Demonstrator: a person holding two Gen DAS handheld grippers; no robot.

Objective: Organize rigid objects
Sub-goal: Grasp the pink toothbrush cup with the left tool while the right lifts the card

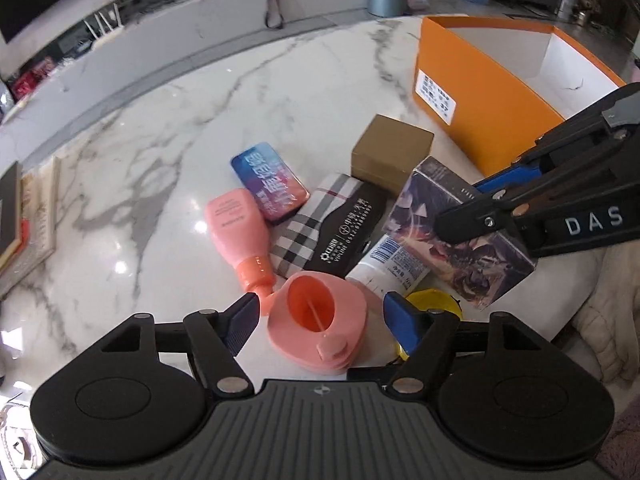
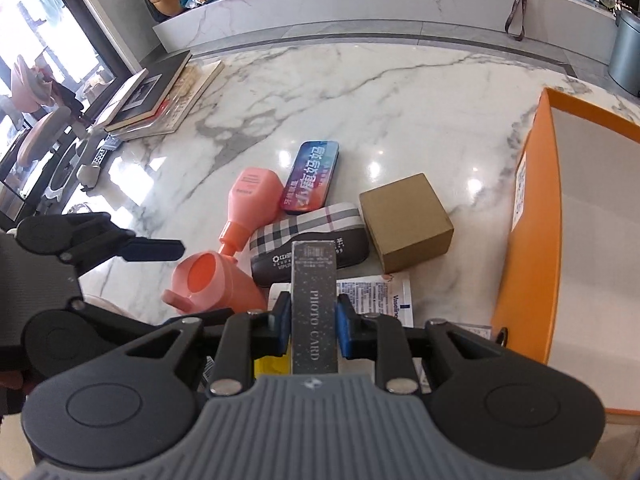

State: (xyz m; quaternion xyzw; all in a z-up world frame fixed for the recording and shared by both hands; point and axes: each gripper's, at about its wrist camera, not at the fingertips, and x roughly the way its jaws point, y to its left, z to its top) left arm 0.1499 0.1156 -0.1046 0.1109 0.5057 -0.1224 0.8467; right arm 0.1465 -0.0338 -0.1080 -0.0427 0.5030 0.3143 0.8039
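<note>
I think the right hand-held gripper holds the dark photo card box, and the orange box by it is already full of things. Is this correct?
Not fully. The right hand-held gripper does hold the photo card box, but the orange box shows only a bare white inside with nothing in it, as the left wrist view shows.

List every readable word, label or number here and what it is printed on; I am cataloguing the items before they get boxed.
"PHOTO CARD": narrow dark box held in the right gripper.
"DAS": right gripper's arm, seen from the left wrist view.
"Vaseline", partly cut off: white tube.
Unreadable: plaid glasses case print, blue tin lettering, orange box sticker, pink bottle text.
</note>
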